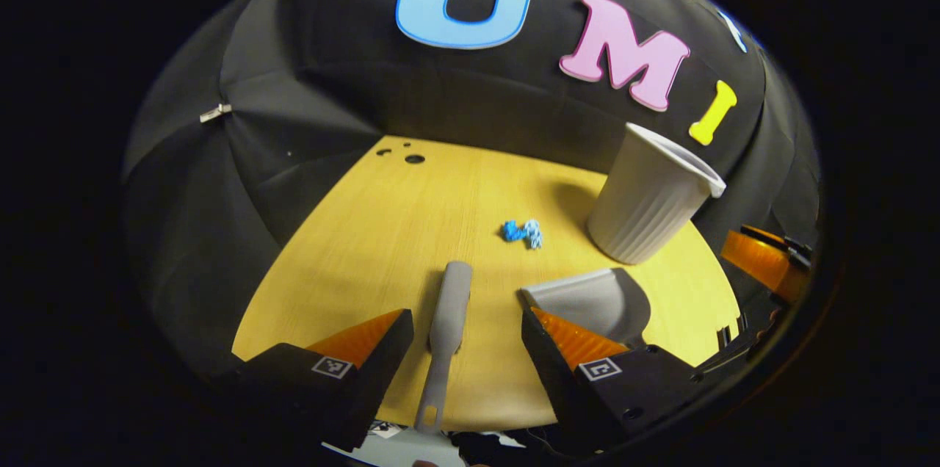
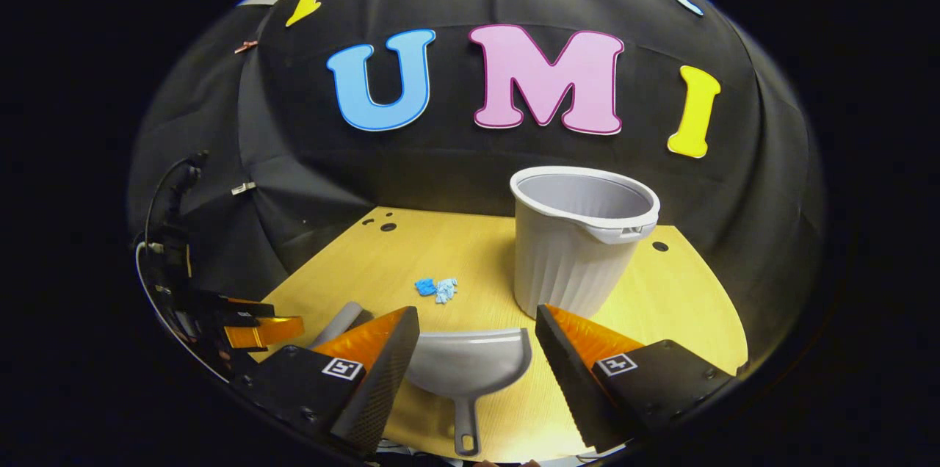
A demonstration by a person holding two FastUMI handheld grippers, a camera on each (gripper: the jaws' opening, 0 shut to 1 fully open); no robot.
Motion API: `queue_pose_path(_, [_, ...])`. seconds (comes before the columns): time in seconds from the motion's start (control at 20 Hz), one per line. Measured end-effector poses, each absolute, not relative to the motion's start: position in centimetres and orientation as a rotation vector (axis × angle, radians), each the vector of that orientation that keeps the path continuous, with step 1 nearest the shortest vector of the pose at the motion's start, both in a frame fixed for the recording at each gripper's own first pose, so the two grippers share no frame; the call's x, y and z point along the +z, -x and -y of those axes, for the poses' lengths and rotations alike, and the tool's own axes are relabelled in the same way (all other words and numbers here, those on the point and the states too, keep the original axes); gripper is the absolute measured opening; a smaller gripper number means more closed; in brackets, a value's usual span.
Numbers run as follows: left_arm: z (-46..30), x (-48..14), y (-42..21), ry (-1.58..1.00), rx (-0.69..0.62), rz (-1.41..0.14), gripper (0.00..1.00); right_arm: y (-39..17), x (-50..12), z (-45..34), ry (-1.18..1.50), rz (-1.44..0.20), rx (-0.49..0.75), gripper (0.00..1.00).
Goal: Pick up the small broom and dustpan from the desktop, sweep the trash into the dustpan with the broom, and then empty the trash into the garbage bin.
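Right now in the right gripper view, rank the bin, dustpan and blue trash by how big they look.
1. Garbage bin, largest.
2. Dustpan, though it lies nearer the camera.
3. Blue trash, smallest by far.

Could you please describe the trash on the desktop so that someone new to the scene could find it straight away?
Start at the tall ribbed white garbage bin standing on the yellow wooden desktop. Beside its base, apart from it, lies the trash, beyond the grey dustpan. It is the only blue thing on the desk: a small crumpled scrap.

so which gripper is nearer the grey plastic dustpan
Right. The right gripper has its open fingers either side of the grey plastic dustpan; the left gripper straddles the grey broom beside it.
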State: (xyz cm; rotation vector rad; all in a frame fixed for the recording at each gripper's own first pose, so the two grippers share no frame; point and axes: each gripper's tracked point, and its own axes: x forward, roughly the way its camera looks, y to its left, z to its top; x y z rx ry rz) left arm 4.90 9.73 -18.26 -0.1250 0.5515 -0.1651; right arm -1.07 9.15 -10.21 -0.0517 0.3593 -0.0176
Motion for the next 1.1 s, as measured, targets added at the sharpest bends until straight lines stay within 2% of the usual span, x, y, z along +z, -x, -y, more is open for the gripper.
queue_pose_path(0.3, [-9.9,-25.2,-5.7,0.061,-0.216,-0.774,0.96,3.2,-12.1,-9.1,0.095,-0.437,-0.057,0.99])
queue_pose_path(0.4, [-10.3,-26.8,-6.1,0.02,-0.217,-0.812,0.96,4.2,-12.7,-8.9,0.102,-0.459,-0.075,0.99])
queue_pose_path(0.45, [-10.5,-27.4,-6.3,-0.003,-0.214,-0.832,0.92,4.8,-13.3,-9.0,0.095,-0.473,-0.084,0.99])
queue_pose_path(0.5, [-10.7,-28.1,-6.5,-0.021,-0.212,-0.845,0.96,5.1,-13.8,-8.9,0.09,-0.49,-0.096,0.98])
queue_pose_path(0.8, [-11.0,-30.1,-7.1,-0.107,-0.217,-0.915,0.96,7.7,-15.8,-7.6,0.028,-0.528,-0.187,0.99])
queue_pose_path(1.05, [-10.8,-31.2,-7.3,-0.125,-0.212,-0.938,0.82,8.9,-17.1,-7.1,-0.023,-0.552,-0.236,0.98])
queue_pose_path(1.1, [-11.0,-31.1,-7.3,-0.14,-0.21,-0.933,0.73,8.9,-17.3,-7.1,-0.026,-0.555,-0.237,0.98])
